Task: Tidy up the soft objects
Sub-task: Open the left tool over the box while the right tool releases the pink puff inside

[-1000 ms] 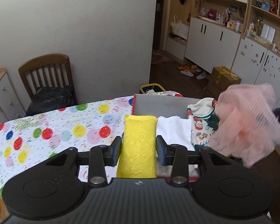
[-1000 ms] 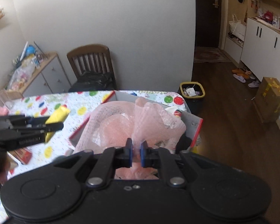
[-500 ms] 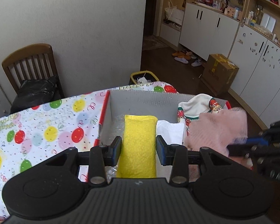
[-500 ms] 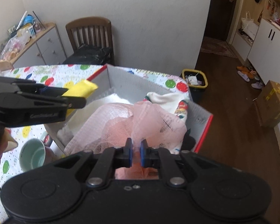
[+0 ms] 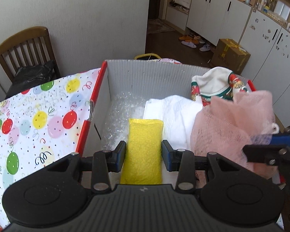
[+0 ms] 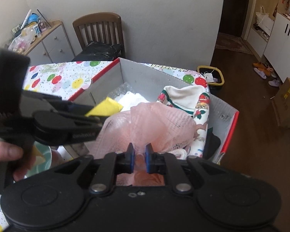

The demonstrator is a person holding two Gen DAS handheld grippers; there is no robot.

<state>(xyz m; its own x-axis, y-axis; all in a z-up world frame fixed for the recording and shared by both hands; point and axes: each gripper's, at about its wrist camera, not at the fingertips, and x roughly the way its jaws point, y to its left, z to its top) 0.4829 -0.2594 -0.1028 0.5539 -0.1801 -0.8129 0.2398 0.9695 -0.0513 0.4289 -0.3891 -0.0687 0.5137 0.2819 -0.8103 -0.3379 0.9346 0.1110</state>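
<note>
Above box (image 5: 145,73): left tool (image 5: 143,154) gripping yellow sponge (image 5: 144,147), right tool (image 6: 138,157) pinching pink mesh pouf (image 6: 160,123); risk snagging, colliding.

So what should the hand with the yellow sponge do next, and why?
Probably lower it a bit and let go. The left gripper holds the yellow sponge over the box, above the bubble wrap beside the white towel, so there looks to be room.

Right gripper (image 6: 138,155) pinching pink mesh (image 6: 156,125) (over box (image 6: 145,77)).
</note>
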